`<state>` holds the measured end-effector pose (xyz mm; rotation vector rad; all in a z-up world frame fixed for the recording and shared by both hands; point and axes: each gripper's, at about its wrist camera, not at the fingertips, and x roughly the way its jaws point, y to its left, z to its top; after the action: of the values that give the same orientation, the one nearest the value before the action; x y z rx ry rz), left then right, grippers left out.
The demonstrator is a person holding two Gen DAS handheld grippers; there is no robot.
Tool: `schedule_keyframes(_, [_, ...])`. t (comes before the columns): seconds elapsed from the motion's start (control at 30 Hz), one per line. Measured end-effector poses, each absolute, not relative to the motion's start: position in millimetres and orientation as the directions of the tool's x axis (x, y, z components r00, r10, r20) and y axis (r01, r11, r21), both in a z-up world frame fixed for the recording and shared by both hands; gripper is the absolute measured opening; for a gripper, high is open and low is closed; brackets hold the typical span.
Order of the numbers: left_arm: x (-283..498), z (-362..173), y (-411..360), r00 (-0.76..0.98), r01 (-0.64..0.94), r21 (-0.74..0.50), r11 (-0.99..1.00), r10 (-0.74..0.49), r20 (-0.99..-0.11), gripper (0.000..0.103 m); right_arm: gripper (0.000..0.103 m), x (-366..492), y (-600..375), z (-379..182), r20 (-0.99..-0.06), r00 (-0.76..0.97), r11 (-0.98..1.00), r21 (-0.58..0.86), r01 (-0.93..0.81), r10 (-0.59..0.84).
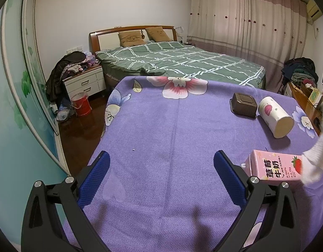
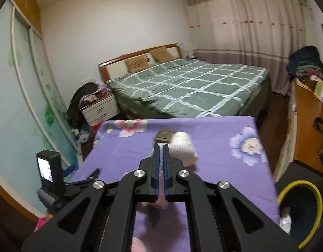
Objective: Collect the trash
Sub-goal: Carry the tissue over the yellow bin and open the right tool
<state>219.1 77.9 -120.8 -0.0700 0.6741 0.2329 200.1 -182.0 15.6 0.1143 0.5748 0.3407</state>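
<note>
1. Jaws of the left gripper stand wide open above the purple desk, holding nothing.
2. Jaws of the right gripper are closed on something white and pink; what it is I cannot tell.
3. Pink strawberry milk carton lies near right on the desk.
4. Farther right lie a paper cup and, just beside it, a brown plastic container.

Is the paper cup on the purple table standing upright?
No, the paper cup lies on its side beside the brown box.
</note>
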Motion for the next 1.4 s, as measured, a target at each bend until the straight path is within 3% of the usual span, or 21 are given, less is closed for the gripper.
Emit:
schedule_keyframes(0.37, [223, -121, 75, 0.752, -0.204, 0.004, 0.979, 0.159, -0.639, 0.098, 0.003, 159, -319, 9, -0.496, 0.867, 0.981, 0.186, 0.048, 0.052])
schedule_keyframes(0.73, [227, -123, 62, 0.739, -0.184, 0.045, 0.982, 0.168, -0.652, 0.098, 0.003, 147, -411, -18, -0.536, 0.818, 0.935, 0.136, 0.329, -0.210])
schedule_keyframes(1.07, [244, -134, 52, 0.679, -0.160, 0.115, 0.980, 0.194, -0.708, 0.098, 0.003, 164, -422, -62, -0.620, 0.754, 0.925, 0.119, 0.362, -0.215])
schedule_keyframes(1.4, [246, -139, 16, 0.679, 0.010, 0.141, 0.990, 0.097, -0.727, 0.098, 0.011, 161, -432, -73, -0.641, 0.737, 0.914, 0.135, 0.384, -0.215])
